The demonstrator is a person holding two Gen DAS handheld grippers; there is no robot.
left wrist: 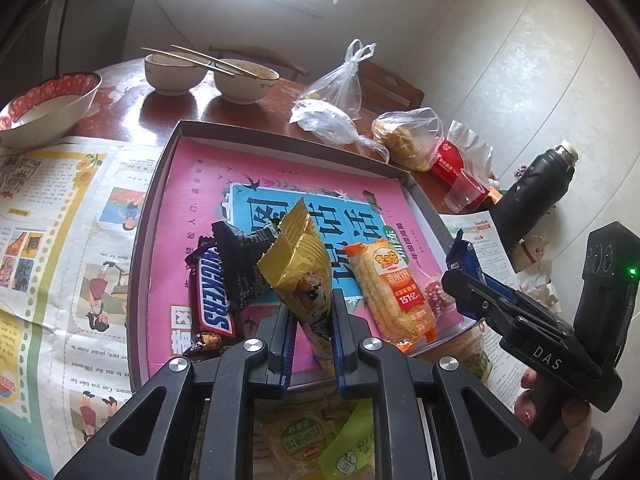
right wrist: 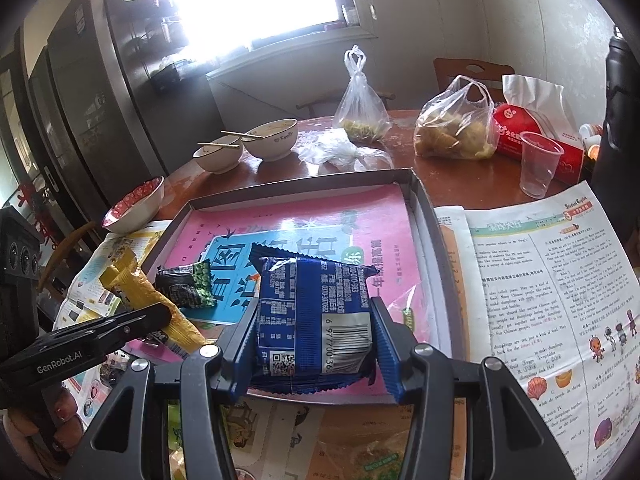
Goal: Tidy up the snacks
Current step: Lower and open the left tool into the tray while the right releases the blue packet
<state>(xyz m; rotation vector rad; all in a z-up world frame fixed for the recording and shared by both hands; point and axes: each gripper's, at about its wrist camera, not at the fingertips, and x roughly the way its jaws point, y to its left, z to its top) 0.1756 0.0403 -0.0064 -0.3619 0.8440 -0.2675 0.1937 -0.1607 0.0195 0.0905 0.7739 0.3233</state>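
the left gripper (left wrist: 314, 312) has its jaws clenched on a gold pack (left wrist: 298, 264), which stands tilted up over the near part of the box (left wrist: 280, 136). the right gripper (right wrist: 316, 344) grasps a blue pack (right wrist: 316, 320) across its width, barcode side up, held over the box's near edge; in the left view it comes in from 4 o'clock, a hand (left wrist: 560, 412) on its grip.

inside the box, on a pink book (left wrist: 200, 184), a snickers bar (left wrist: 210, 296) lies at 9 o'clock of the gold pack, a black pack (left wrist: 240, 268) overlapping it. an orange cracker pack (left wrist: 390, 292) lies at 3 o'clock, just beside a small reddish item, too hidden to name. newspaper (left wrist: 60, 240) covers the counter (left wrist: 248, 112) on both sides of the box.

farther off, at 12 o'clock, two white bowls (left wrist: 208, 74) carry chopsticks (left wrist: 192, 58); a red-rimmed bowl (left wrist: 48, 108) sits at 10 o'clock. at 1 o'clock lie plastic bags (left wrist: 340, 100), then a tissue pack (left wrist: 460, 160), a clear cup (left wrist: 460, 192) and a black flask (left wrist: 536, 184).
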